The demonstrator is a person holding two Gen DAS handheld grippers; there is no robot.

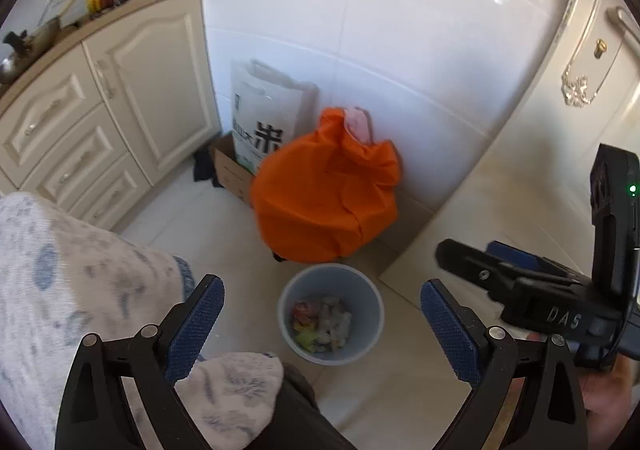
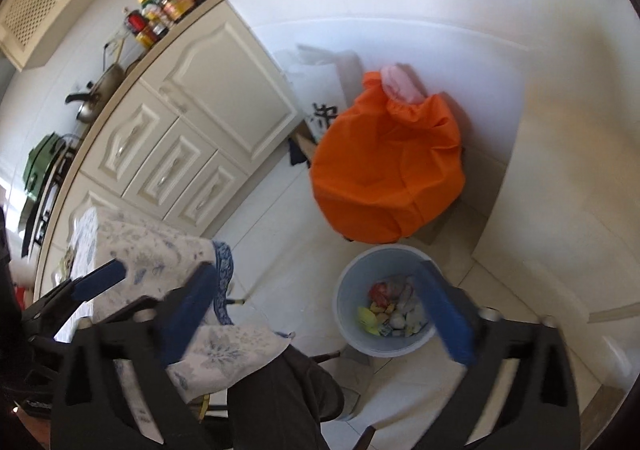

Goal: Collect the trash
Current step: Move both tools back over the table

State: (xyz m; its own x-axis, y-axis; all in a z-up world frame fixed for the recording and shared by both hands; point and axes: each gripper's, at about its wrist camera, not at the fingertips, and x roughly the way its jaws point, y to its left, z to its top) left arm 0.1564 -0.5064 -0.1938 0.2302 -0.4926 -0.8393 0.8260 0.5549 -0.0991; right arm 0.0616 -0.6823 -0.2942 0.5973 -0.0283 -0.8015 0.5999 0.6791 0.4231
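A pale blue trash bin (image 1: pixel 362 300) stands on the tiled floor and holds several wrappers and crumpled scraps (image 1: pixel 322 324). It also shows in the right wrist view (image 2: pixel 352 290), with its trash (image 2: pixel 394 310). My left gripper (image 1: pixel 322 324) is open and empty, held high above the bin. My right gripper (image 2: pixel 320 310) is open and empty, also above the bin. The right gripper shows at the right in the left wrist view (image 1: pixel 476 254). The left gripper's blue finger (image 2: pixel 100 280) shows at the left in the right wrist view.
A table with a blue-patterned cloth (image 1: pixel 60 270) is at the left, above the person's dark trouser leg (image 2: pixel 272 390). A big orange bag (image 1: pixel 328 194) sits behind the bin, with a paper bag (image 1: pixel 264 118) and a cardboard box (image 1: pixel 230 170). Cream cabinets (image 1: pixel 120 98) stand left.
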